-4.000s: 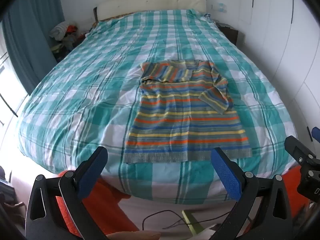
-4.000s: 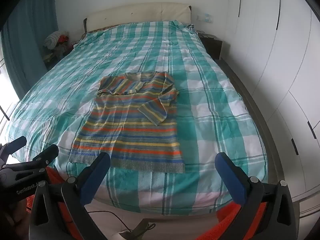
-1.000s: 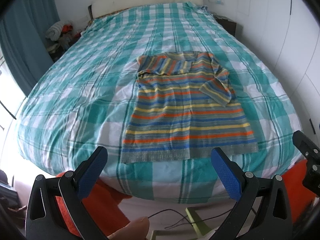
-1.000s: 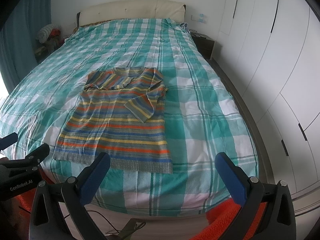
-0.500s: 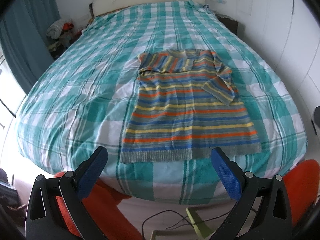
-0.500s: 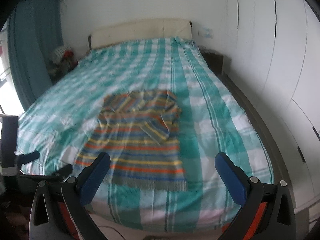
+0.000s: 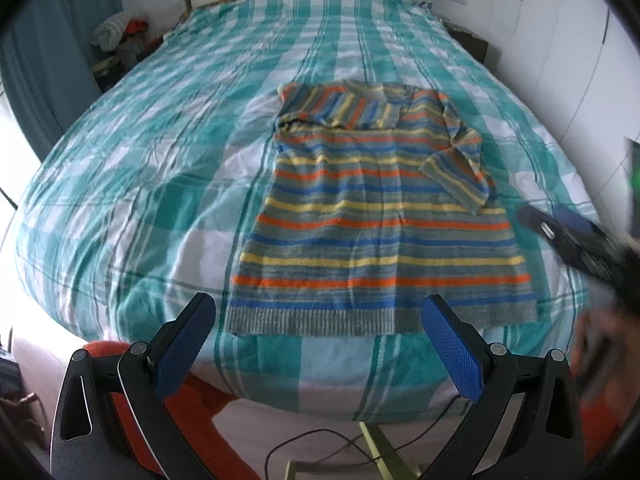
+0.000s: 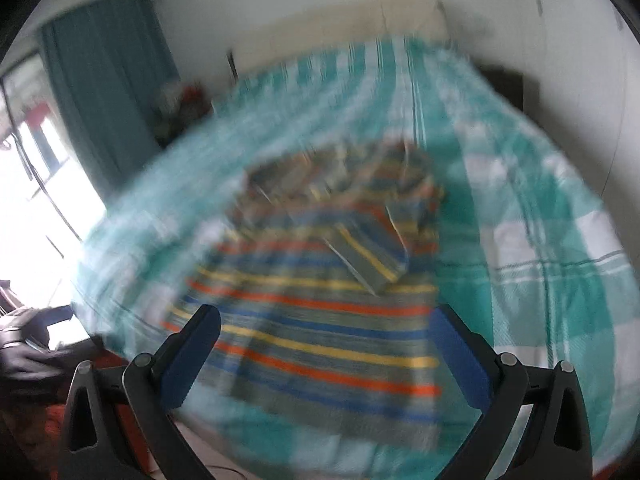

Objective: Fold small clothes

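Observation:
A small striped sweater [image 7: 376, 216] in grey, orange, blue and yellow lies flat on the bed, both sleeves folded in over its chest, hem toward me. My left gripper [image 7: 316, 340] hangs open just short of the hem, nothing between its blue pads. The right gripper [image 8: 324, 344] is open too, above the lower part of the sweater [image 8: 320, 312]; its view is blurred by motion. In the left wrist view the right gripper [image 7: 576, 236] shows as a dark blurred shape over the sweater's right edge.
The bed [image 7: 160, 152] has a teal and white checked cover. White wardrobe doors [image 7: 580, 40] run along the right. A teal curtain [image 7: 52, 40] and a pile of clothes [image 7: 120, 32] are at the far left. Cables [image 7: 320, 440] lie on the floor below the bed's foot.
The right gripper has swung fast forward and to the left, over the sweater's lower right part, and now shows in the left wrist view. The left gripper has edged slightly closer to the hem.

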Demonstrator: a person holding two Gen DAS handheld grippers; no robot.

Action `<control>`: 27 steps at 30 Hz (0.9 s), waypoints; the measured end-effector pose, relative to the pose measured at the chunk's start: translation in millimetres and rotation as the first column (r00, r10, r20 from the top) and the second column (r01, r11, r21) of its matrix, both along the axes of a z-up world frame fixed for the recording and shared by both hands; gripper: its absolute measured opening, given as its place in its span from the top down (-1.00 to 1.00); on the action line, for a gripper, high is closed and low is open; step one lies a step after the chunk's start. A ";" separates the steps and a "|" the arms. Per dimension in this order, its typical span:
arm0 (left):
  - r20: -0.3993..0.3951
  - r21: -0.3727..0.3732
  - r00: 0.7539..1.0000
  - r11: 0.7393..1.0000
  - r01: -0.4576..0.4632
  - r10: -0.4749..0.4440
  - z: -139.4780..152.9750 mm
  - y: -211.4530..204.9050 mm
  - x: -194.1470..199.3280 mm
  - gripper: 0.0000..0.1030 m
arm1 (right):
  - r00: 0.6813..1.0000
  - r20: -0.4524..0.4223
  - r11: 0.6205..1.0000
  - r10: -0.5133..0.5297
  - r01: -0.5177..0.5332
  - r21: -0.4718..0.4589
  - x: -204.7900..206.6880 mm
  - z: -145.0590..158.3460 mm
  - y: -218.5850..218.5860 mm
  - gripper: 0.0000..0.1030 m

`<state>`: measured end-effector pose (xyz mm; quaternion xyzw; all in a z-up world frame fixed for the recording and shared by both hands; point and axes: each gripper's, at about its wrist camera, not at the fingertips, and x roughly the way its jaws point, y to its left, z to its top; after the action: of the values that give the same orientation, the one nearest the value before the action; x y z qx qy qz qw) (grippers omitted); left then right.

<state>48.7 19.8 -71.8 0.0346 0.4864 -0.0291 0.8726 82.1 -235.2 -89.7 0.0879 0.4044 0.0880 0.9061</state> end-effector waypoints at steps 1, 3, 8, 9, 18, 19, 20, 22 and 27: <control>-0.010 0.005 1.000 1.000 -0.004 0.005 -3.8 0.9 2.6 -1.00 | 1.000 -0.013 1.000 0.000 0.000 -0.018 16.0 -10.5 -4.2 -1.00; -0.027 0.013 1.000 1.000 -0.015 0.015 -10.2 3.1 7.5 -0.99 | 0.999 -0.034 0.998 -0.029 0.027 -0.053 40.4 -26.3 -13.3 -0.96; -0.068 0.026 0.997 0.999 -0.037 0.039 -25.4 4.6 22.7 -0.99 | 0.988 -0.143 0.998 -0.062 0.057 -0.035 111.4 -71.6 -31.2 -0.29; -0.074 0.032 0.997 0.999 -0.037 0.039 -28.0 3.9 25.4 -0.99 | 0.985 -0.162 0.996 -0.058 0.047 -0.069 120.6 -80.4 -30.2 -0.06; -0.093 0.043 0.996 0.999 -0.003 0.007 -38.7 -6.2 37.9 -0.99 | 0.959 -0.077 0.922 -0.272 0.236 -0.306 153.2 -26.2 -171.2 0.95; -0.099 0.043 0.995 0.999 0.008 -0.004 -39.9 -10.7 39.1 -0.99 | 0.943 -0.079 0.900 -0.323 0.280 -0.335 158.3 -20.2 -201.9 0.95; -0.104 0.047 0.994 0.999 0.023 -0.018 -40.6 -16.7 40.4 -0.99 | 0.926 -0.101 0.880 -0.364 0.306 -0.364 163.7 -19.3 -228.7 0.94; -0.104 0.056 0.994 0.997 0.047 -0.041 -40.5 -25.5 40.7 -0.99 | 0.903 -0.143 0.866 -0.406 0.329 -0.377 169.0 -23.8 -261.1 0.92; -0.107 0.055 0.992 0.996 0.072 -0.066 -42.2 -35.1 39.8 -0.99 | 0.877 -0.144 0.859 -0.459 0.395 -0.326 146.4 -23.2 -292.4 0.36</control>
<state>88.5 -15.3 -114.0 0.0753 0.5306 -0.0467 0.8430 228.5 -527.6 -112.9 0.0526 0.4792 -0.1858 0.8562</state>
